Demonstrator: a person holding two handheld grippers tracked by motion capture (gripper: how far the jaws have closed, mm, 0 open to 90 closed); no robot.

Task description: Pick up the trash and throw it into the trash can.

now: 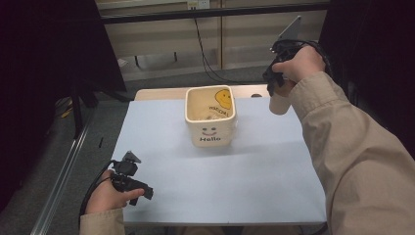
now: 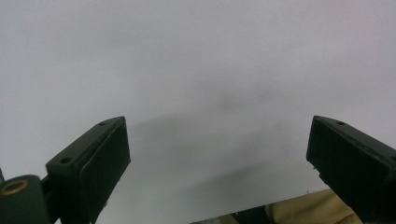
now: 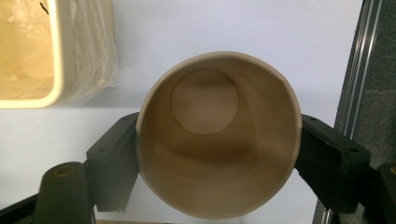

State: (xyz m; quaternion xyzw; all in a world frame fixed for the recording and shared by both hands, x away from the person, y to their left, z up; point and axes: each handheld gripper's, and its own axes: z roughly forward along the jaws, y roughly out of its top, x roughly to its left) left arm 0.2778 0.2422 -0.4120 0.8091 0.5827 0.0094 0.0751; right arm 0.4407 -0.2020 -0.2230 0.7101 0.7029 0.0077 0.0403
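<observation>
Around: one cream bin point(image 1: 211, 120) is sitting on my table point(image 1: 254, 176).
Right tool point(image 3: 218, 154): I am squeezing one paper cup point(image 3: 219, 140).
Left tool point(image 2: 219, 154): I am holding it wide apart, empty.

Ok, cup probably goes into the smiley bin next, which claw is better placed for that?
Right, probably. The right claw is shut on the paper cup, held up just beside the cream bin. The left claw is open, at the table's near left edge, farther from the bin.

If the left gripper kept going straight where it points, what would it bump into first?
Probably the pale blue tabletop. The left gripper points at its bare surface, jaws open with nothing between them, though how far off is unclear.
</observation>
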